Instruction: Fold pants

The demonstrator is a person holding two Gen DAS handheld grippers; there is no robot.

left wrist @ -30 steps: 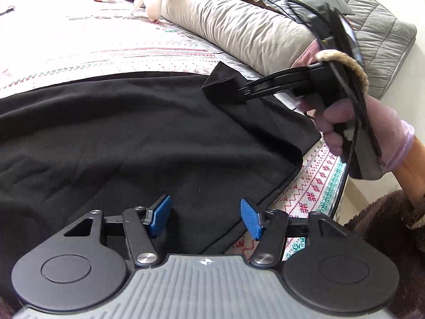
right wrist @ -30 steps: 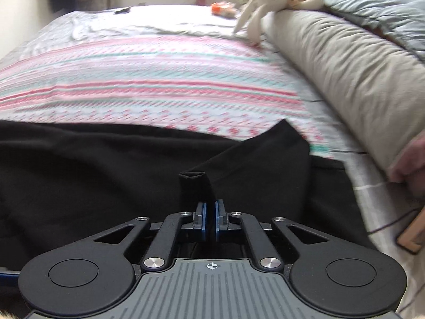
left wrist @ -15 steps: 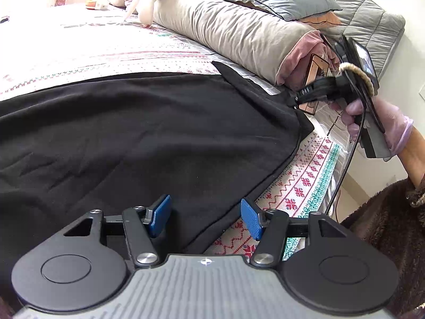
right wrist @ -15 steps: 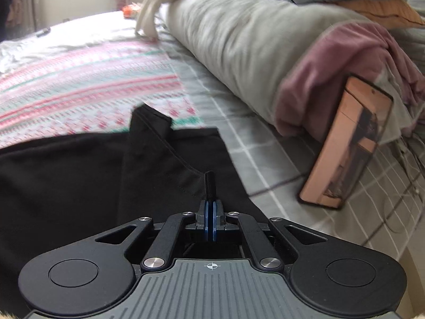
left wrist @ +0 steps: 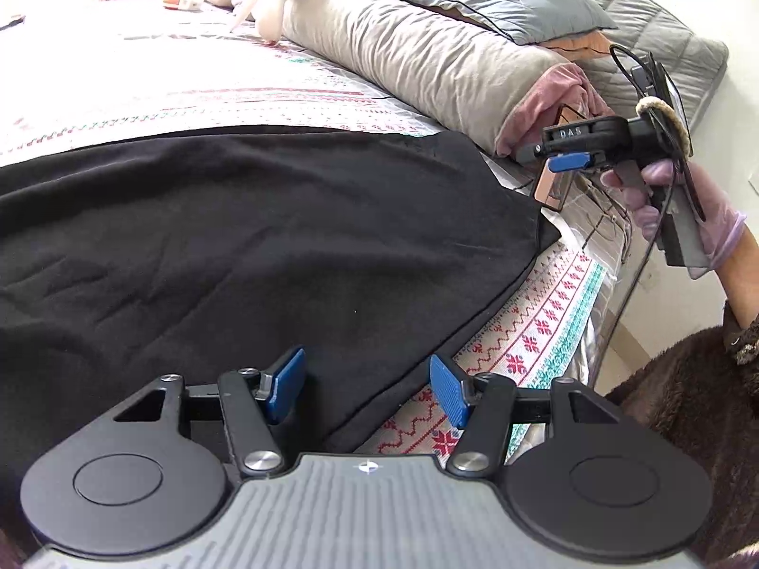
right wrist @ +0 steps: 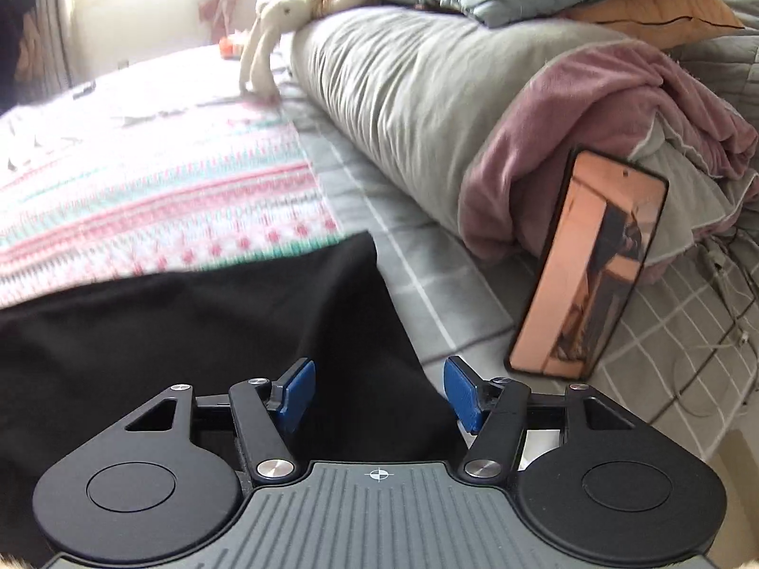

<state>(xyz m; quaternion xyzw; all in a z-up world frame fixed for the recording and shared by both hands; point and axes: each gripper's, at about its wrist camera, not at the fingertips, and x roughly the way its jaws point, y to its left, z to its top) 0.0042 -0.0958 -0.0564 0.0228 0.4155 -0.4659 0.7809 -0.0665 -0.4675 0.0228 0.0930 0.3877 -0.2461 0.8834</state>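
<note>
Your right claw (right wrist: 377, 396) has just been opening, and its blue pads now stand spread with nothing pinched; the black pants (right wrist: 189, 332) lie flat on the bed (right wrist: 142, 189) directly beneath and ahead of it, their corner edge running out just past the tips. Your left claw (left wrist: 365, 391) is also spread and empty, hovering over the near hem of the same pants (left wrist: 237, 237), which stretch away to its left, long axis running across in front of you. From the left claw, the right claw (left wrist: 569, 161) sits off to the far right, beyond the pants' end and near the propped phone (right wrist: 588, 265) by the bolster pillow (right wrist: 403, 85). For the next fold, I judge the left claw nearer the cloth's long edge; the right has only the released corner within reach.
</note>
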